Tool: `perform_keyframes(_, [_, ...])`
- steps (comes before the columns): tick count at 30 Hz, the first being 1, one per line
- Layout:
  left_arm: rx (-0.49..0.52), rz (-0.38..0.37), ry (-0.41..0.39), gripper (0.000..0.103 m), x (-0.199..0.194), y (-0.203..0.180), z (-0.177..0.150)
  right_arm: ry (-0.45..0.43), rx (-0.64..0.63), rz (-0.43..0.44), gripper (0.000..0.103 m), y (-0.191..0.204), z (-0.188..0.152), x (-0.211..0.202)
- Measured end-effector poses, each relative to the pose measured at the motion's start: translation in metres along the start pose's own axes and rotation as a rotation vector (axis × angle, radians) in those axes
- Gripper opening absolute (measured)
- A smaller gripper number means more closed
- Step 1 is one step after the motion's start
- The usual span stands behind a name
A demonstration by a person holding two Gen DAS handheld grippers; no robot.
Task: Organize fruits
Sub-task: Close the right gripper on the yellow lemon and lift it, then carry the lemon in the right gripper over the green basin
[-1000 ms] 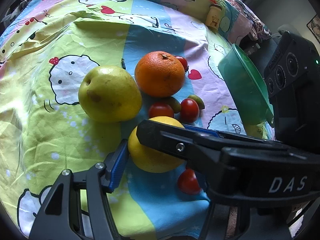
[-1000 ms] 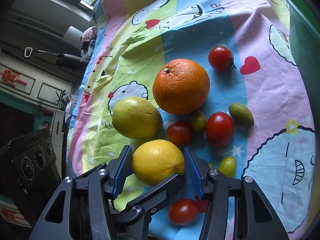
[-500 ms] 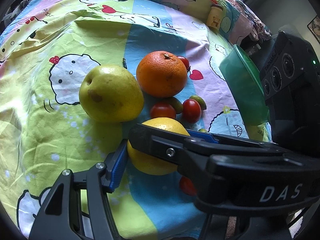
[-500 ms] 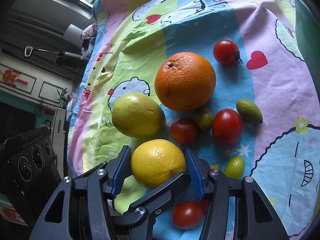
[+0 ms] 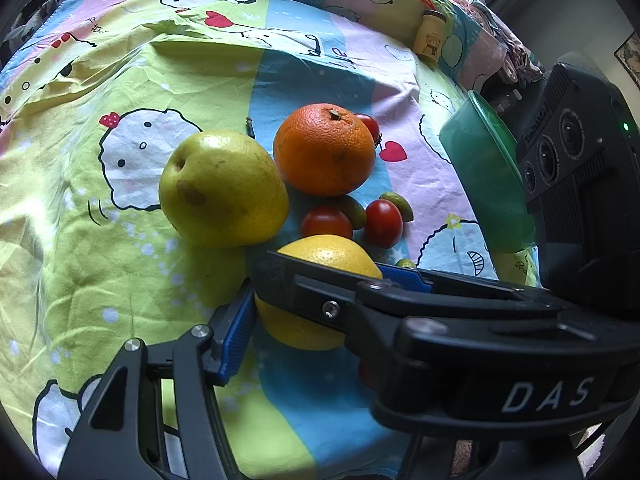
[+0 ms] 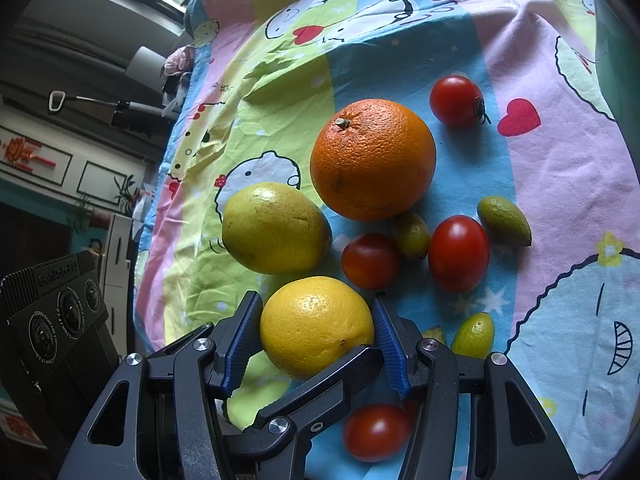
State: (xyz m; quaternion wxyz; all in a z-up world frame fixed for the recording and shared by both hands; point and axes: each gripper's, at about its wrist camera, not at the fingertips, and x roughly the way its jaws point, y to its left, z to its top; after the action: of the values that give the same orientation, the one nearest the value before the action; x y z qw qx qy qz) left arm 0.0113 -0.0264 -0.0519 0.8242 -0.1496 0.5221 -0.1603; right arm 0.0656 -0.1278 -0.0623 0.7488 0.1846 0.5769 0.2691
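Note:
A yellow lemon (image 6: 316, 326) lies on the cartoon-print cloth between the blue pads of my right gripper (image 6: 316, 336), which is closed around it; the lemon also shows in the left wrist view (image 5: 320, 256). Beyond it lie a green-yellow pear (image 6: 274, 228), an orange (image 6: 372, 160), several red tomatoes (image 6: 458, 252) and small green fruits (image 6: 504, 220). In the left wrist view only one blue pad (image 5: 236, 334) of my left gripper shows; the right gripper's black body (image 5: 440, 328) crosses in front and hides the rest. A green bowl (image 5: 484, 176) stands tilted at the right.
A small yellow bear jar (image 5: 430, 36) stands at the far edge of the cloth. The other hand-held unit's camera block (image 6: 56, 316) sits at the left. A tomato (image 6: 376, 432) lies under my right gripper.
The right gripper's fingers have closed a little more around the lemon and pushed slightly forward. The fruits have not moved.

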Motion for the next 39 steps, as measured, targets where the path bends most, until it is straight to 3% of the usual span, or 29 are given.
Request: perform_keyframes(39, [0.091,0.003,-0.144,0.059,-0.036,-0.032,0.003,-0.136,-0.097,0.003,0.057,0.024,-0.009,-0.047])
